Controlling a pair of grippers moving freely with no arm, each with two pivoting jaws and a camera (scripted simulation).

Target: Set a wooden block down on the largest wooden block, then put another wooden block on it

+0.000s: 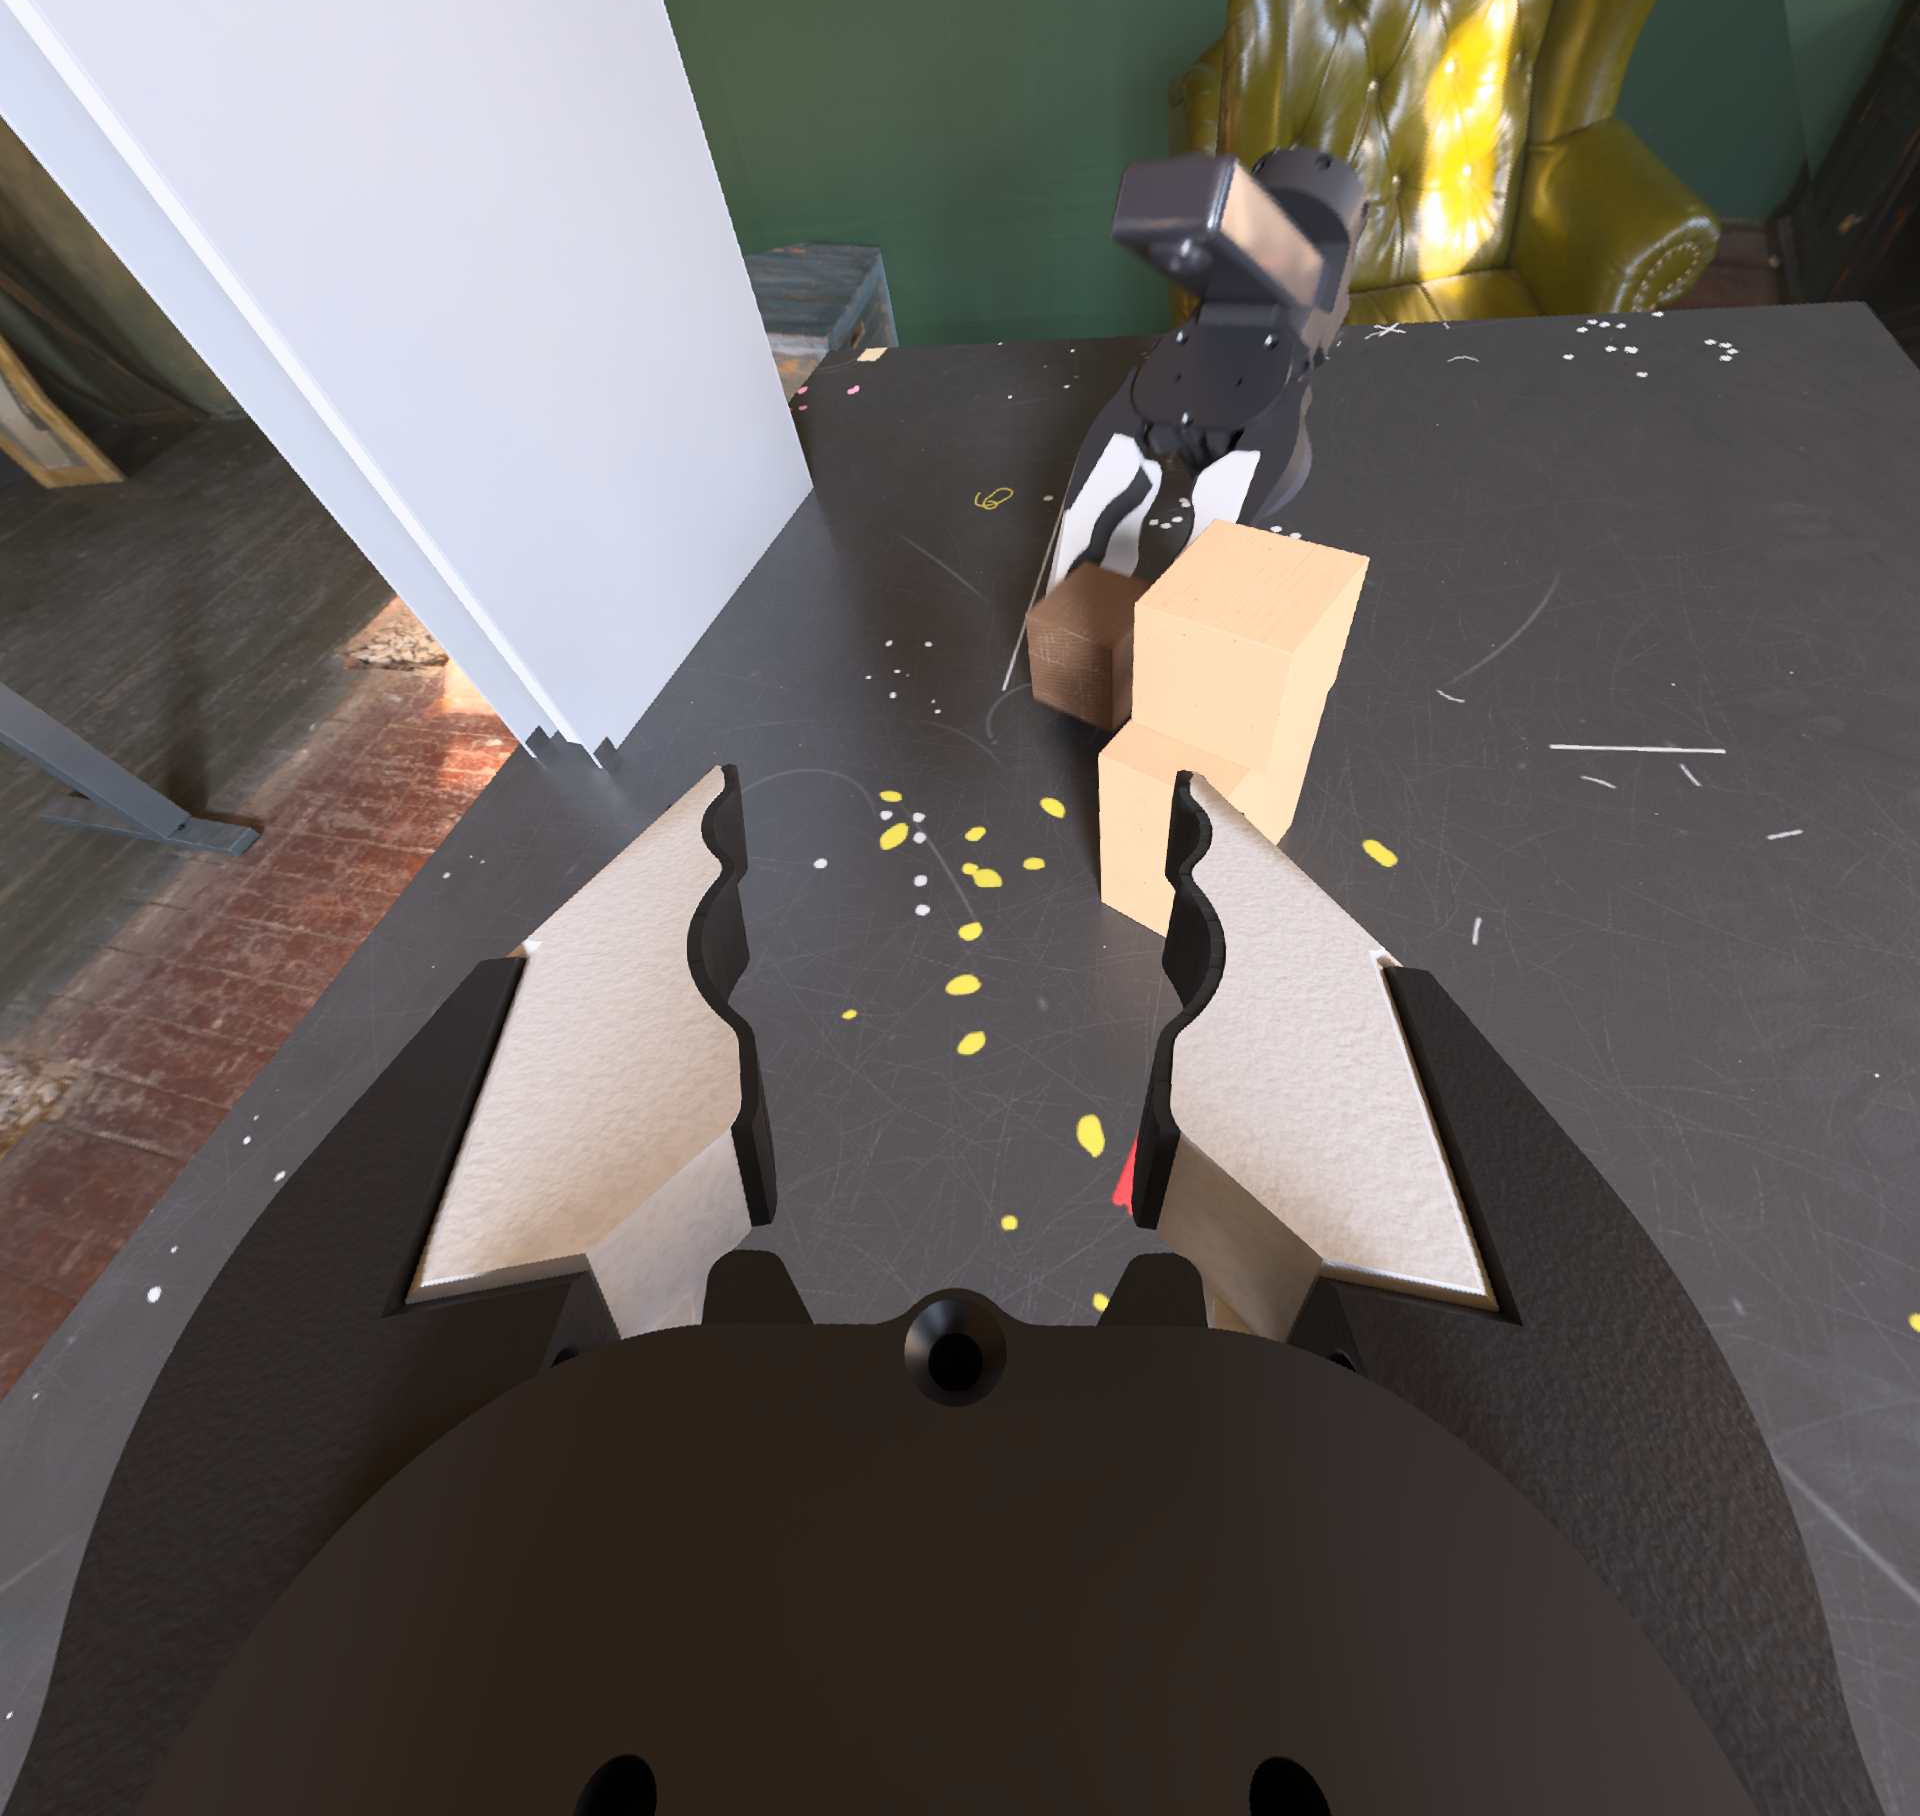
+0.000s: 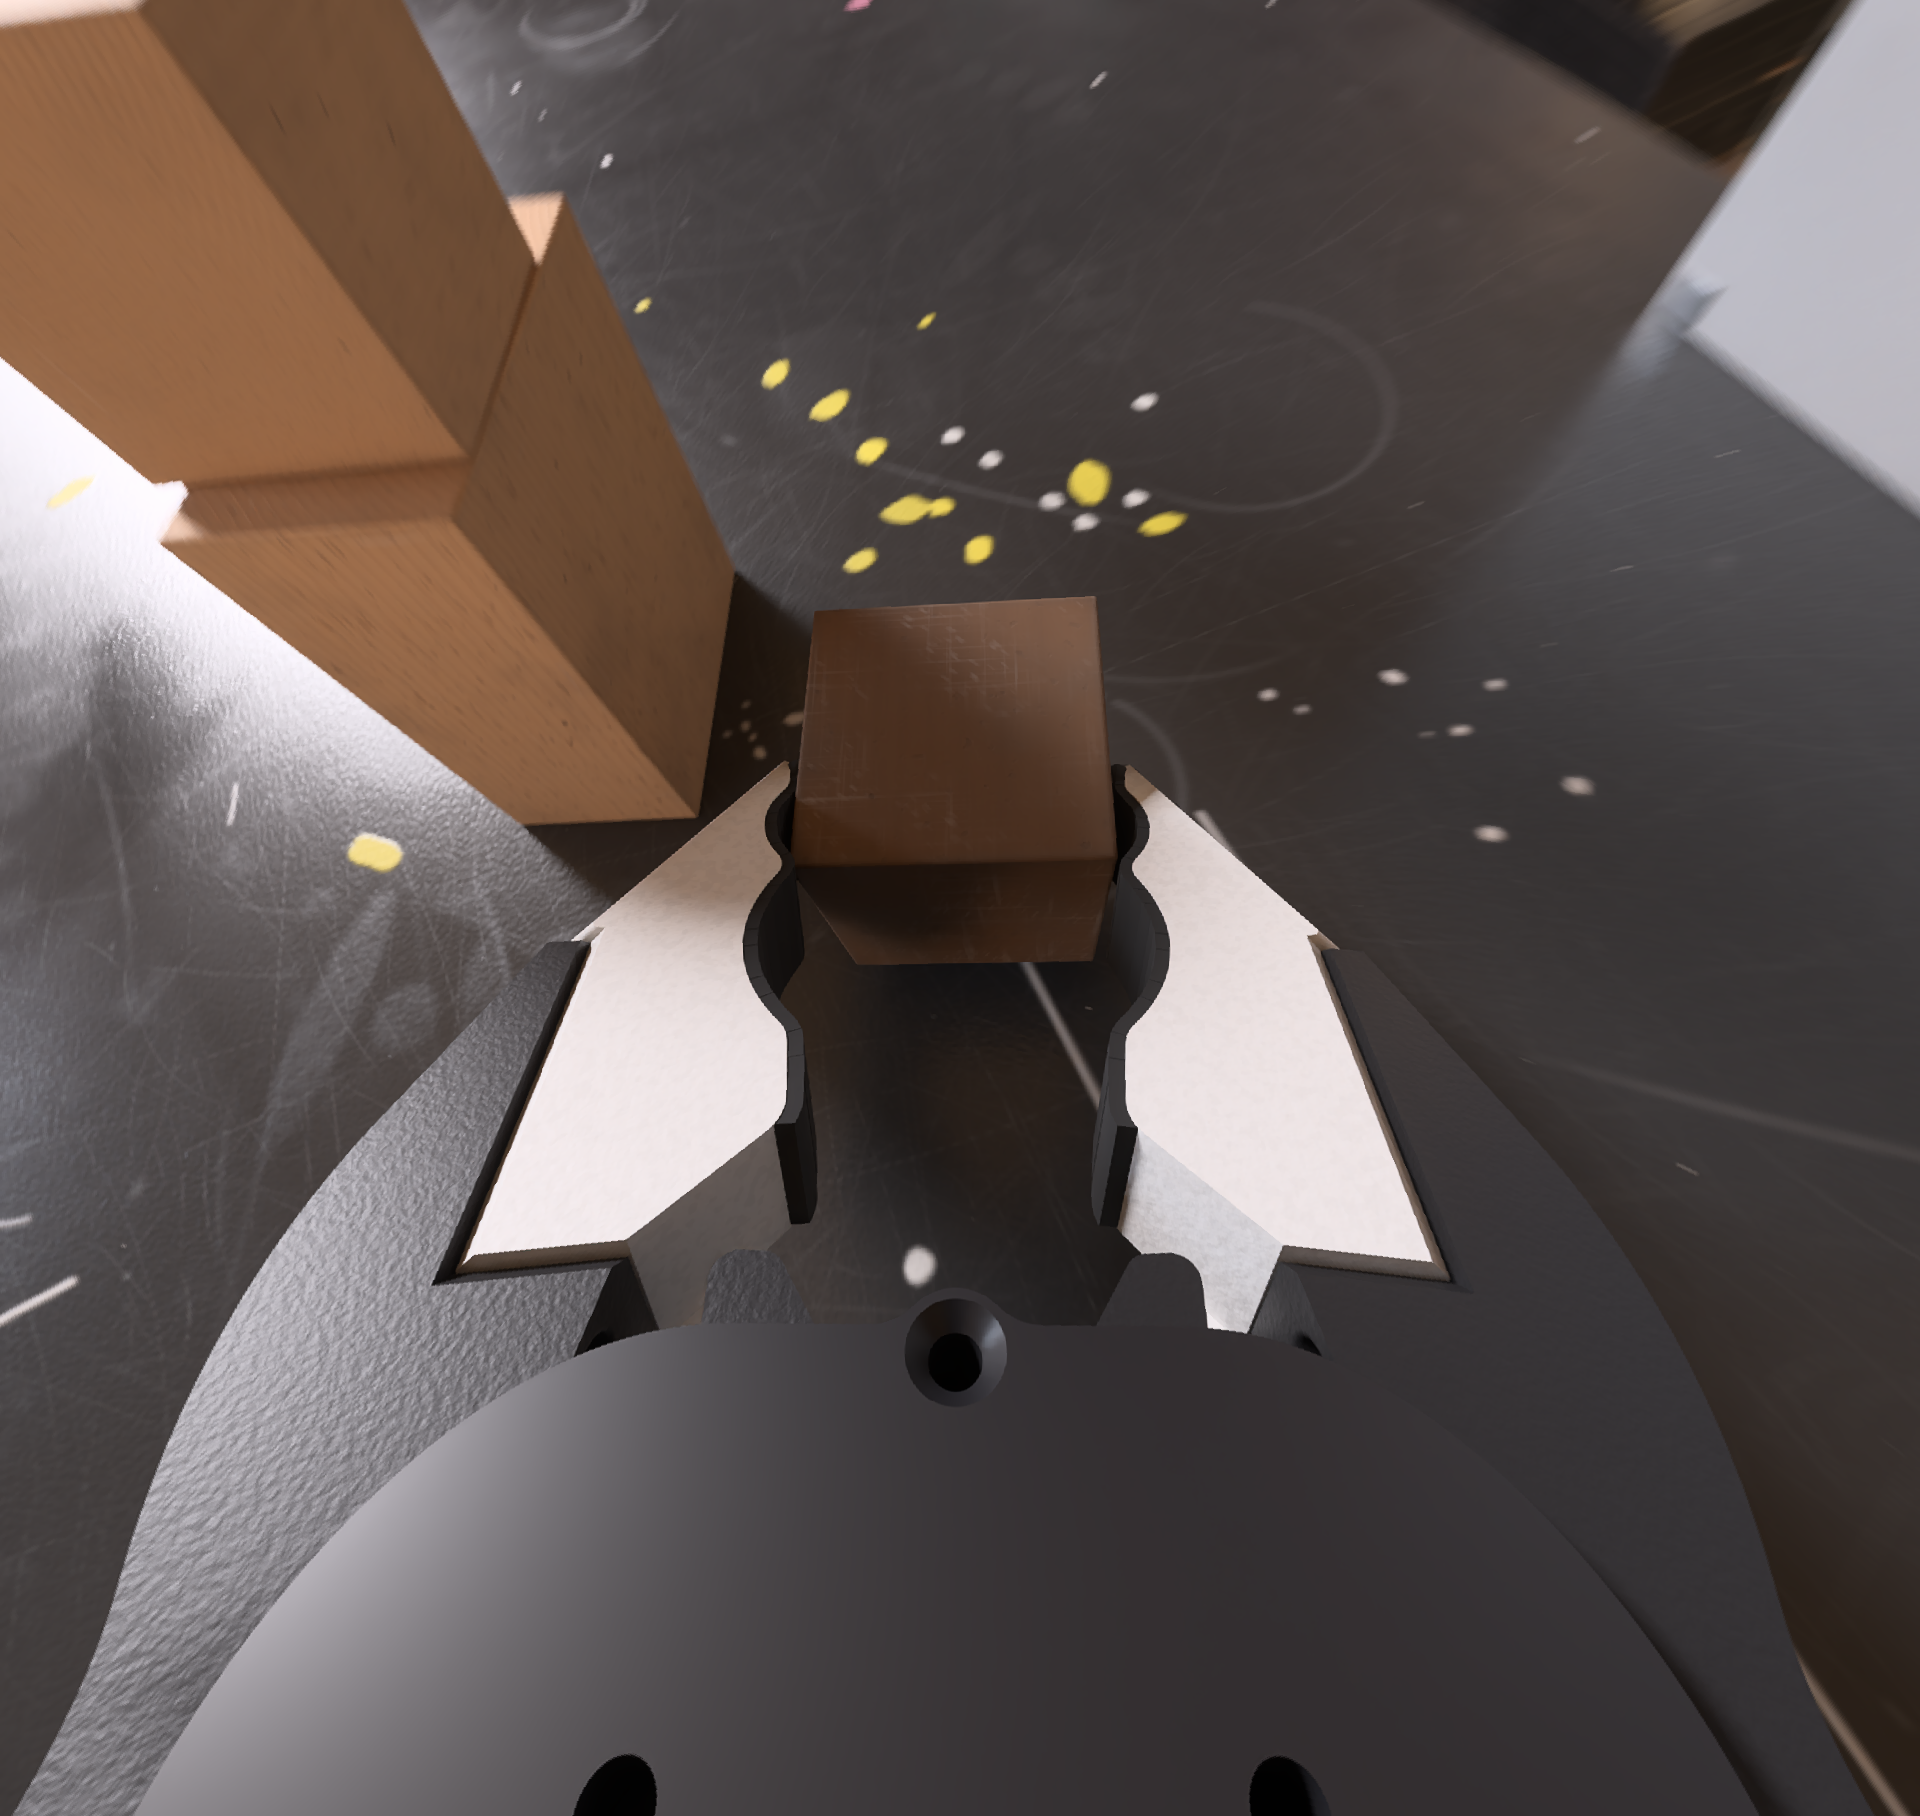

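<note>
A small dark brown block (image 2: 951, 758) sits between my right gripper's (image 2: 954, 810) fingertips, which press on its two sides. In the left wrist view the brown block (image 1: 1081, 644) shows low at the table with the right gripper (image 1: 1164, 519) slanting down onto it from behind. Right beside it stands a large pale wooden block (image 1: 1236, 644), also in the right wrist view (image 2: 239, 208). It touches a lower pale block (image 1: 1132, 831) (image 2: 468, 644). I cannot tell whether it rests on that one. My left gripper (image 1: 956, 790) is open and empty above the table, left of the pale blocks.
The dark scratched table (image 1: 1558, 935) carries yellow and white paint spots. A white panel (image 1: 416, 312) stands at its left edge, with floor below. A green leather armchair (image 1: 1455, 104) stands beyond the far edge.
</note>
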